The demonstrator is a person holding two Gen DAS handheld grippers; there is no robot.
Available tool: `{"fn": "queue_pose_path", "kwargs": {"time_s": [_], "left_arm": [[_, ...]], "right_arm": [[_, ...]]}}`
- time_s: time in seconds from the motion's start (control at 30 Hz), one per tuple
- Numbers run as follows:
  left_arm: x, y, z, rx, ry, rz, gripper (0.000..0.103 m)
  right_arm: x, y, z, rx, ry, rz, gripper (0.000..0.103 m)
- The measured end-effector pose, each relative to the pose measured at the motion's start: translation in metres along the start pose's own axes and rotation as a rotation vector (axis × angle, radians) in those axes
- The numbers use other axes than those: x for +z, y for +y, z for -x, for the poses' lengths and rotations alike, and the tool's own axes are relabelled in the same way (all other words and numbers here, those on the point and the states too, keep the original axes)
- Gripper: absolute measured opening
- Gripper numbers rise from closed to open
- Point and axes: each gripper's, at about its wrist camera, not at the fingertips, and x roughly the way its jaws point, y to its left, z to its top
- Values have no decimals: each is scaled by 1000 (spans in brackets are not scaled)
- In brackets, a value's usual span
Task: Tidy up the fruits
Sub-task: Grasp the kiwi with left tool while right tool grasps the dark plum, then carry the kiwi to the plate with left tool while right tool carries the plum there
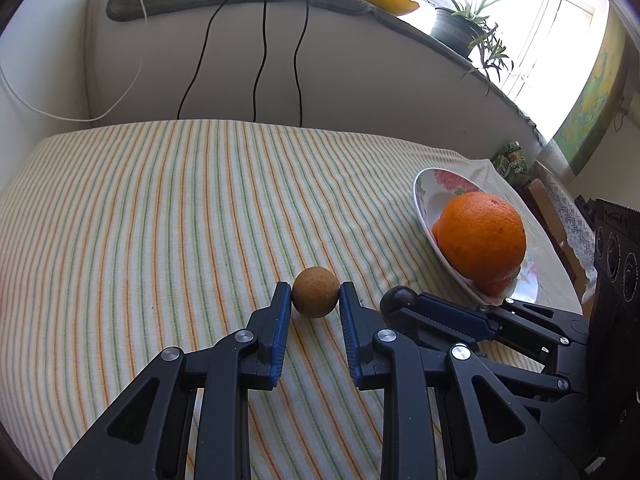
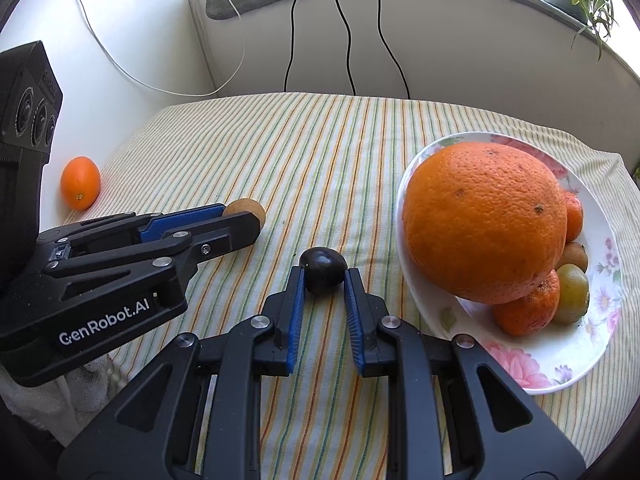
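The left tool (image 1: 316, 298) has its blue pads pressed against either side of a small round brown fruit (image 1: 315, 291), which sits on the striped cloth (image 1: 200, 220) that covers the bench; the same brown fruit (image 2: 246, 210) shows in the right wrist view at the tip of the left tool (image 2: 240, 216), mostly hidden behind the black finger. The right tool (image 2: 323, 278) is likewise closed down on a small dark, nearly black fruit (image 2: 323, 270), gripped at the fingertips just above the cloth, and in the left wrist view that dark fruit (image 1: 400, 298) appears at the end of the right tool (image 1: 404, 304), just beside the left tool's right finger. To the right of both tools stands a white plate with pink flowers (image 2: 560, 364), whose near rim lies close to the right tool. On it a large orange (image 2: 484, 224) rests on top of smaller fruit: two mandarins (image 2: 528, 312), one under the orange and one behind it, a greenish fruit (image 2: 574, 294) and a brownish one (image 2: 574, 256). Far to the left, near the edge of the cloth by the white wall, lies a lone small orange fruit (image 2: 80, 182), well apart from the plate. Behind the bench, black cables (image 1: 260, 48) hang down a pale wall below a windowsill, where a potted plant (image 1: 464, 28) stands.
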Motion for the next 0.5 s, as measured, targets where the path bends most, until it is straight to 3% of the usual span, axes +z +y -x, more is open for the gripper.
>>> {"fn": "queue_pose_path", "kwargs": {"time_s": [0.5], "left_arm": [[-13,-26,21,39,-23,23,23]], "right_arm": [[-14,-16,42,159,-50,-18,21]]}}
